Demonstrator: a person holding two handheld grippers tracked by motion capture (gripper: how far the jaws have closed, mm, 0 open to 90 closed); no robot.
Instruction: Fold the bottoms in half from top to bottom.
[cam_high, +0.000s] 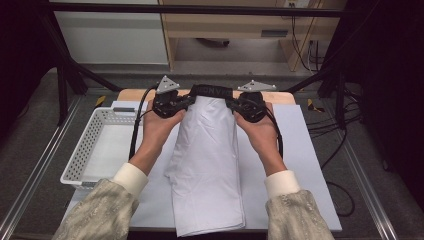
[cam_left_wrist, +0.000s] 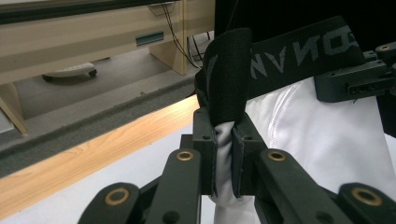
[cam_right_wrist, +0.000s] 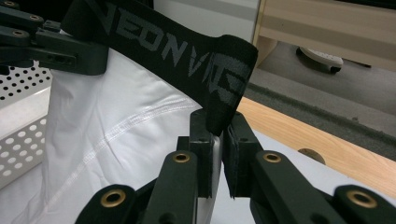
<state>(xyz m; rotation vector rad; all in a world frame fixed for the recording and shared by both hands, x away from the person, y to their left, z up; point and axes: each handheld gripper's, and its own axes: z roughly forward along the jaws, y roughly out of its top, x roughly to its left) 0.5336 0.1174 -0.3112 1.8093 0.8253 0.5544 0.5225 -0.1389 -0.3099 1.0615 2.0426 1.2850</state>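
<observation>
- A white perforated plastic basket (cam_high: 85, 150) is sitting at the surface's left edge, holding nothing visible.
- White shorts (cam_high: 207, 165), smooth and creased, are lying lengthwise down the middle of the surface, the black lettered elastic waistband (cam_high: 212, 91) stretching near the far edge.
- The left tongs (cam_high: 186, 102) are clenching the waistband's left end; the right tongs (cam_high: 234, 104) are clenching its right end.
- The left gripper view is showing white fabric bunching between the pads (cam_left_wrist: 208, 154); the right gripper view is showing the basket's round holes.

Wooden table (cam_high: 135, 93) under white sheet (cam_high: 310, 165); white garment (cam_high: 210, 165), perforated basket (cam_high: 85, 150) on top.
</observation>
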